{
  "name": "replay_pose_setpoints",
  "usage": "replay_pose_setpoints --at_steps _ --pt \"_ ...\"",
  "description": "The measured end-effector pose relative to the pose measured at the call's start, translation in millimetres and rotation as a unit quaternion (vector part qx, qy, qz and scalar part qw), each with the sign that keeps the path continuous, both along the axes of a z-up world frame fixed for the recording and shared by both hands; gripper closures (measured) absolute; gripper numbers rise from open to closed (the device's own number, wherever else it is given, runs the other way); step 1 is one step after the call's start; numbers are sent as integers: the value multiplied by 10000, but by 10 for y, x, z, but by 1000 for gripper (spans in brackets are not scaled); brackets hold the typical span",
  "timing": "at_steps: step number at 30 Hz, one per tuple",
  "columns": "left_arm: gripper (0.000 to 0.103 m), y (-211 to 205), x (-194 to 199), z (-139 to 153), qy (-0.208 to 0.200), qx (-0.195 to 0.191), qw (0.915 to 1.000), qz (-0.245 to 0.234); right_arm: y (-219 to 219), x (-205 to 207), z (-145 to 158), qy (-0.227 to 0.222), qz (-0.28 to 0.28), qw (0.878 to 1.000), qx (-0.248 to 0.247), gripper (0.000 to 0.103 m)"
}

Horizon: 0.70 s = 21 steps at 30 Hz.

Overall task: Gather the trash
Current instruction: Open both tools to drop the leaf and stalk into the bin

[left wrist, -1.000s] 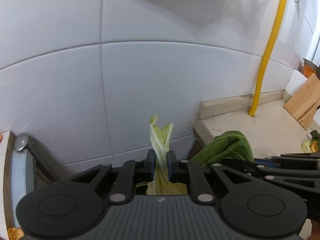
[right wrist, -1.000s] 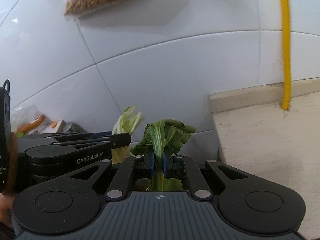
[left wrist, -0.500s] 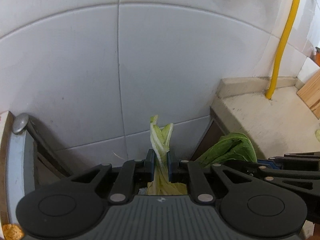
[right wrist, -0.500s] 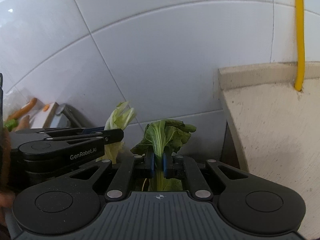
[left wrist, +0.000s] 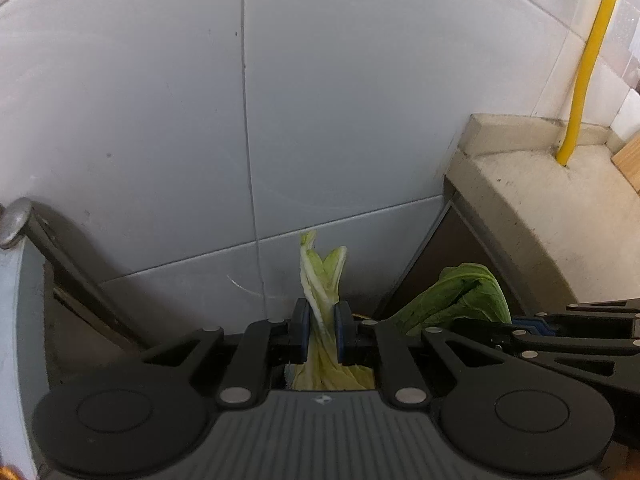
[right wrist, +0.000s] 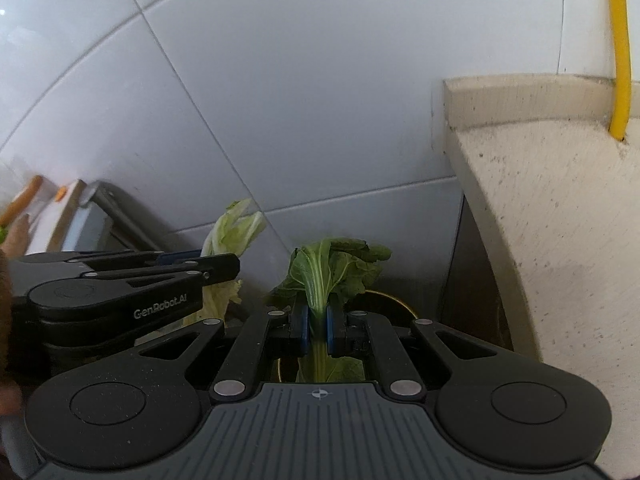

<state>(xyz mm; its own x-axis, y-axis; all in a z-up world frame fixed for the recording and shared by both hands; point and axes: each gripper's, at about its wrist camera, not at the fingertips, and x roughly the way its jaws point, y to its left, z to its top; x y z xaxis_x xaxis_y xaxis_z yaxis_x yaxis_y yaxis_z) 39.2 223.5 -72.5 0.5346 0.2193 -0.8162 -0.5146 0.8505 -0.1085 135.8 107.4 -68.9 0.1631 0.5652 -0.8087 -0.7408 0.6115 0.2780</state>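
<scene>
I have my left gripper (left wrist: 320, 330) pinched on a pale yellow-green cabbage leaf (left wrist: 322, 276) and my right gripper (right wrist: 316, 328) pinched on a dark green leafy stalk (right wrist: 334, 266), both leaves pointing along the fingers, tilted down over a round yellow-rimmed bin mouth (right wrist: 394, 300) just below the right one.

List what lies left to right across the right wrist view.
Left hand-held gripper gripping a pale leaf → right hand-held gripper gripping a dark green leaf → beige counter → yellow pipe.

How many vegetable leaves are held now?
2. A pale leaf sits in the left tool; a dark green leaf sits in the right tool. Others may be hidden.
</scene>
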Motion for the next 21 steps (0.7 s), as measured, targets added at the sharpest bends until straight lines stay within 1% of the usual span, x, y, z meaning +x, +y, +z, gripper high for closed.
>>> replay_pose_setpoints --at_steps 5,8,10,12,16,18,21 --pt "95 37 59 -91 154 -31 9999 -40 55 42 -106 91 -45 9999 -118 91" --pt "93 40 103 -159 242 -31 9997 -76 91 74 -174 149 -63 9997 -195 90" --pt "91 46 136 -214 323 -38 9994 -81 111 102 -231 202 -96 9994 -248 86" --pt "91 61 161 -264 408 -82 9991 -75 123 126 -291 259 -114 9991 -308 79" --pt "88 74 207 -317 502 -94 9987 -63 157 161 -407 365 -171 9985 -366 78" --pt "87 82 172 -288 497 -45 9987 -60 176 178 -468 409 -180 9982 -400 75" --pt "85 69 161 -265 456 33 9989 -54 195 194 -541 471 -223 9977 -428 75"
